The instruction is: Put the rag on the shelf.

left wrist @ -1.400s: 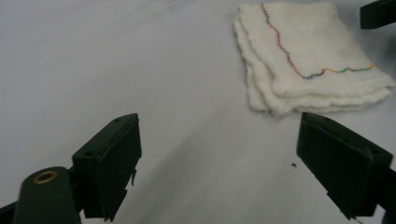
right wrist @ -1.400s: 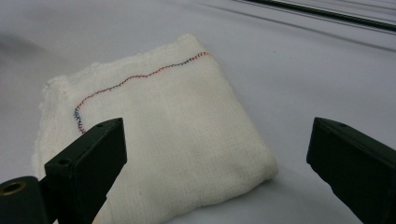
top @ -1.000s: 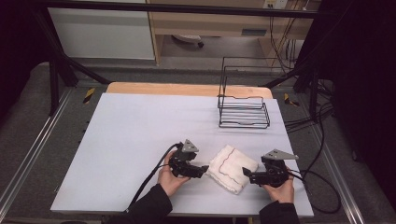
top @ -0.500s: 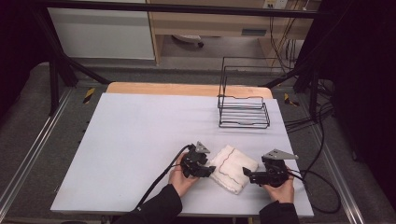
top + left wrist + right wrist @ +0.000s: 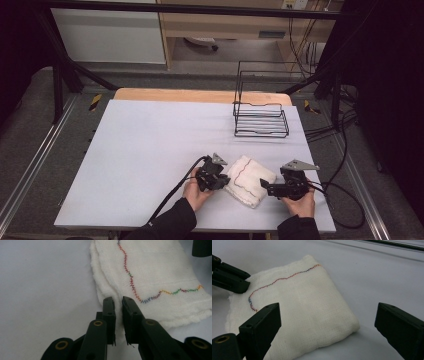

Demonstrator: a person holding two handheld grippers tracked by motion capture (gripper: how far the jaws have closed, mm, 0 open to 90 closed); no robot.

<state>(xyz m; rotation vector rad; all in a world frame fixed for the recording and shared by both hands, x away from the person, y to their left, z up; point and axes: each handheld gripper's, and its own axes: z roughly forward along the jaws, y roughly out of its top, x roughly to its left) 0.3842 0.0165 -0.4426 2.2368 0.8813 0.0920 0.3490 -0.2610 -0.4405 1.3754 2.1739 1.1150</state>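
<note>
A folded white towel with a coloured zigzag stitch lies on the table near the front edge. My left gripper is at the towel's left edge. In the left gripper view its jaws have just been closing and now pinch the edge layers of the towel. My right gripper rests at the towel's right side with its jaws open. In the right gripper view the wide gap of my right gripper faces a corner of the towel, not touching it. The left gripper's jaws appear at the towel's far side.
A black wire rack stands on the table's back right. The pale table surface stretches to the left and behind the towel. A wooden board edge runs along the back. Cables hang off the right side.
My left gripper has moved right to the towel's left edge, and its jaws have gone from open to shut on that edge. The right gripper has stayed in place.
</note>
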